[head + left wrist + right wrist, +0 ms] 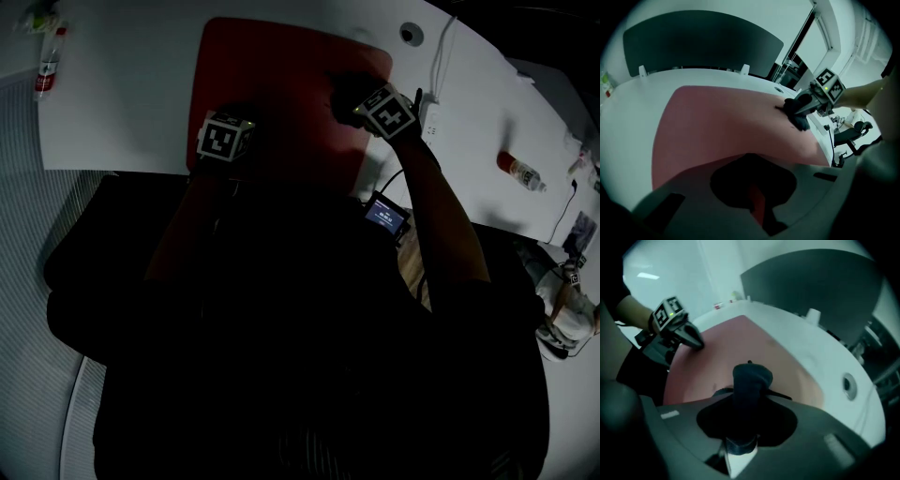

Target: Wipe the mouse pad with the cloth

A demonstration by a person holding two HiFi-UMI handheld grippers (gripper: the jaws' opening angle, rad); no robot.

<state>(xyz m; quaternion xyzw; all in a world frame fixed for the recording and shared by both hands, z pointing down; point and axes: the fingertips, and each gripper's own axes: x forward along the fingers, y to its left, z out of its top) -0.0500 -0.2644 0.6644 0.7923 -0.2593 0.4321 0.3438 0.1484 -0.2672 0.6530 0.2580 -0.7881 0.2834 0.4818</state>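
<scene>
A red mouse pad [281,75] [717,122] [726,348] lies on the white table [122,112]. My right gripper [354,101] [747,427] is shut on a dark cloth [345,92] [751,380], which rests on the pad's right part. From the left gripper view, the cloth [799,117] hangs bunched under the right gripper [806,105]. My left gripper [232,117] [757,201] points down onto the pad's near left part. In the right gripper view the left gripper [696,341] tapers to a single point on the pad, jaws together with nothing between them.
A bottle [47,66] lies at the table's far left and another bottle [520,172] at the right. A cable [441,56] runs from a white block [431,117] beside the pad. A round grommet [411,34] is behind it. A grey partition [703,42] backs the table.
</scene>
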